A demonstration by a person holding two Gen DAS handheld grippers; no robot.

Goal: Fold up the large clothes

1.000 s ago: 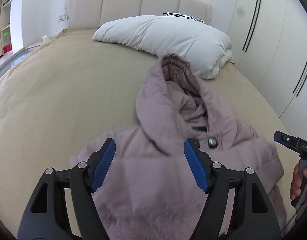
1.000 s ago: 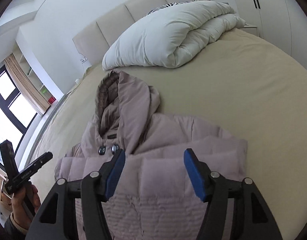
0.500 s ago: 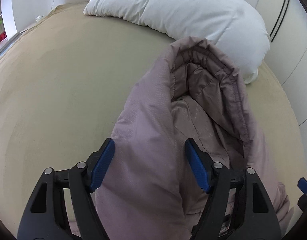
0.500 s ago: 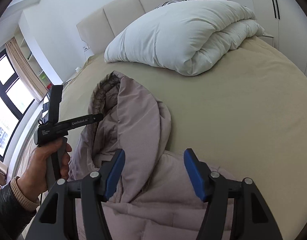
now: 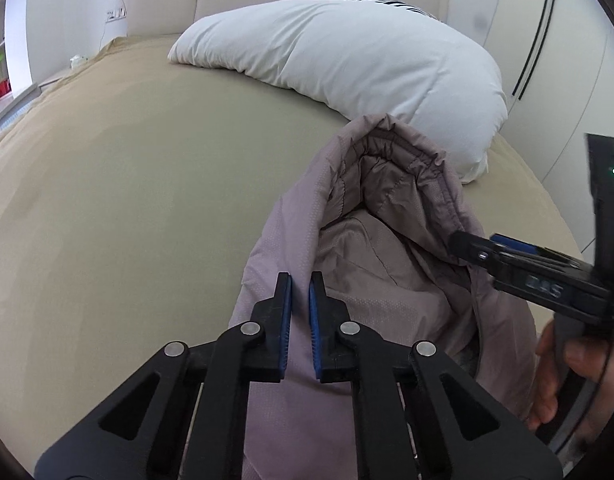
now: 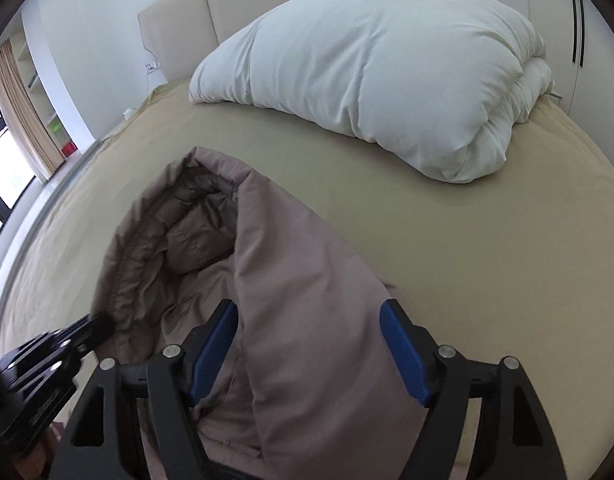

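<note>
While your right gripper (image 6: 309,346) waits with its jaws spread wide, your left gripper (image 5: 300,308) has gone from fully spread half a second ago to nearly shut, and it now pinches the left rim of the hood (image 5: 371,216). A narrow gap shows between the blue pads (image 5: 285,312), with the mauve fabric bunched in it, so I judge that you hold the hood edge and no longer merely straddle it. A second ago both tools looked at the jacket body; both have since moved up to the hood. That suggests the step in hand is turning the hood down over the coat (image 6: 315,360), one of the last tucks before the bundle is compact.

The right gripper is released. Its fingers (image 6: 403,354) stand either side of the hood's right flank, the puffy ridge lying between them; whether the pads touch the cloth I cannot tell. In the left wrist view its tip sits against the hood's right rim.

The coat lies on the tan bed (image 5: 119,200), the hood's tip pointing at the white duvet (image 6: 371,80) and lying just short of it. Padded fabric is springy, so expect the pinched rim to slip unless the right side closes before you lift.
</note>
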